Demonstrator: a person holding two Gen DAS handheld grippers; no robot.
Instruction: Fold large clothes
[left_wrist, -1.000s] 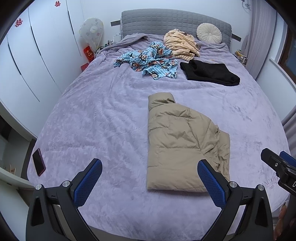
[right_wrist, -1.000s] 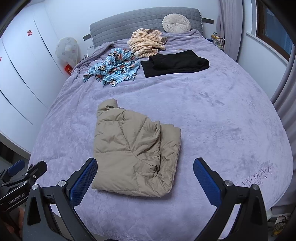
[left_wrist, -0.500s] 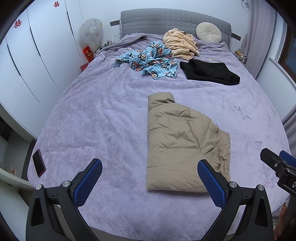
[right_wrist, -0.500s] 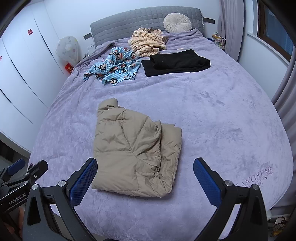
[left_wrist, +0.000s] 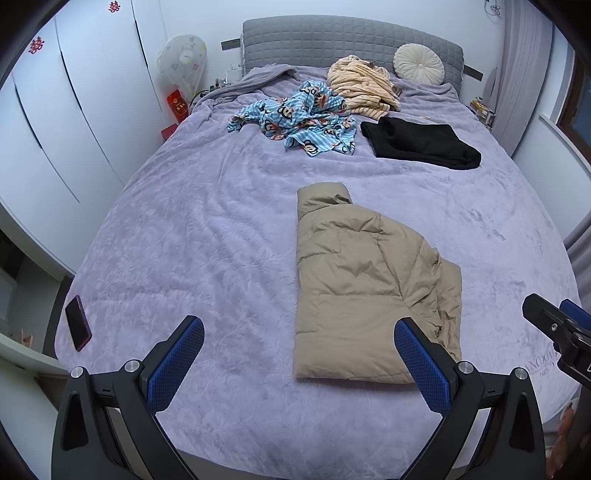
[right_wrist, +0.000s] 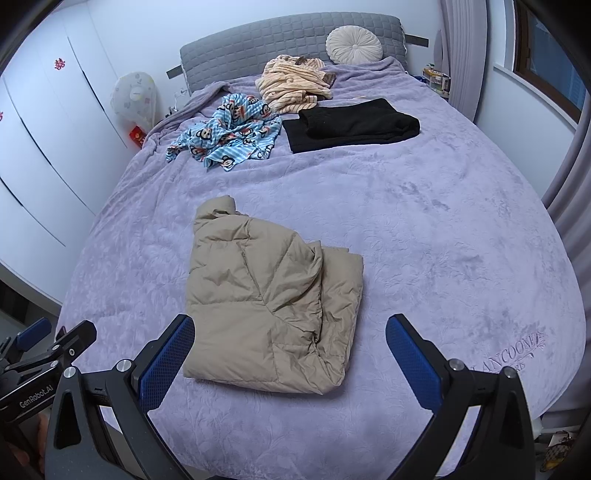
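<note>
A beige puffer jacket (left_wrist: 365, 284) lies folded into a rough rectangle on the purple bedspread (left_wrist: 207, 240), collar toward the headboard. It also shows in the right wrist view (right_wrist: 269, 299). My left gripper (left_wrist: 299, 363) is open and empty, held above the bed's near edge, left of the jacket's near hem. My right gripper (right_wrist: 290, 360) is open and empty, just before the jacket's near hem. Each gripper shows at the edge of the other's view.
Farther up the bed lie a blue cartoon-print garment (left_wrist: 299, 118), a striped peach garment (left_wrist: 364, 86), a folded black garment (left_wrist: 421, 144) and a round cushion (left_wrist: 419, 66). A phone (left_wrist: 77, 328) lies at the bed's left edge. White wardrobes (left_wrist: 66, 122) stand left.
</note>
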